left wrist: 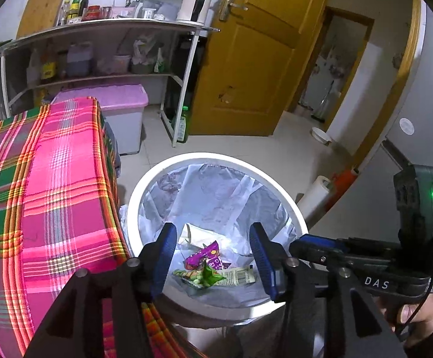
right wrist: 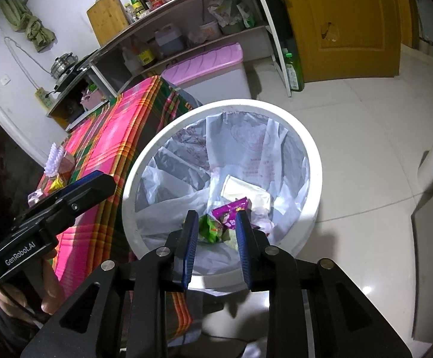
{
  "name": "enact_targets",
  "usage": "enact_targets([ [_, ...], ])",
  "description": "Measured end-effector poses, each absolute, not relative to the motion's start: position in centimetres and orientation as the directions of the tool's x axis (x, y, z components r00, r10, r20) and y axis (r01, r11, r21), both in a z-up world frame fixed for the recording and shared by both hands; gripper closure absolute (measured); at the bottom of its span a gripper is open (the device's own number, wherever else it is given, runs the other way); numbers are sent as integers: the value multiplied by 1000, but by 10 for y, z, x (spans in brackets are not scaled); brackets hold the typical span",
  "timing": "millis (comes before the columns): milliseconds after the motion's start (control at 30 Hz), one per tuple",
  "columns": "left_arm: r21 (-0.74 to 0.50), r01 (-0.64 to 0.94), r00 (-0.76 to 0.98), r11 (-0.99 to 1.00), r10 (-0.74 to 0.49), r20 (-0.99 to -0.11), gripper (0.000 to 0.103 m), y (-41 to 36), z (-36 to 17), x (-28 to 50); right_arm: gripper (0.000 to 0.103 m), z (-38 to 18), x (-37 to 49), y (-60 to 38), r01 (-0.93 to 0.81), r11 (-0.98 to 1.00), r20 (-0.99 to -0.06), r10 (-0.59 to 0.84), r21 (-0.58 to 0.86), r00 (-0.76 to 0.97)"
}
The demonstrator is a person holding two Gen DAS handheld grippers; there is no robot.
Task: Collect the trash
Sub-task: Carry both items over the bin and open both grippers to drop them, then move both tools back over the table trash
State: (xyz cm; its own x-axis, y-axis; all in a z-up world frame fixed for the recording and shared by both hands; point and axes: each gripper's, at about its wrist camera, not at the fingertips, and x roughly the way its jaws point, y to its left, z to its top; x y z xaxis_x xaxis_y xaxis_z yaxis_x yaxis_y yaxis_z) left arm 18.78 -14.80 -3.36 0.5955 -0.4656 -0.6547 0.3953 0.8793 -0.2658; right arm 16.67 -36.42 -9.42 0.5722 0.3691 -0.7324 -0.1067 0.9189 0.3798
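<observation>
Both grippers, left (left wrist: 213, 256) and right (right wrist: 216, 240), hover over the white bin (left wrist: 144, 185) at frame centre, fingers parted and empty. I judge this a drop position: wrappers (left wrist: 207, 268) lie at its bottom. More scraps (right wrist: 55, 182) sit on the bench (right wrist: 109, 137), left of frame.

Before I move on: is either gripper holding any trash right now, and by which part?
Nothing is held. The left gripper and right gripper are both open over the bin; the wrappers lie inside it.

Bin (left wrist: 216, 161) mouth unobstructed; table (left wrist: 52, 179) crowds its left.
</observation>
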Motion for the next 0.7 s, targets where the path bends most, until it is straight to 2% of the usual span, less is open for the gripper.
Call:
enact_targets([
  [400,-274,354,649,894,-445,-616,53,-119,-16,163,77,-72,149,-339,-191,912,-699,402,362,592],
  [700,-241,273,716,931,-364,-596,53,-76,-4,129,77,-59,132,-300,-310,883,-669,470,353,576],
])
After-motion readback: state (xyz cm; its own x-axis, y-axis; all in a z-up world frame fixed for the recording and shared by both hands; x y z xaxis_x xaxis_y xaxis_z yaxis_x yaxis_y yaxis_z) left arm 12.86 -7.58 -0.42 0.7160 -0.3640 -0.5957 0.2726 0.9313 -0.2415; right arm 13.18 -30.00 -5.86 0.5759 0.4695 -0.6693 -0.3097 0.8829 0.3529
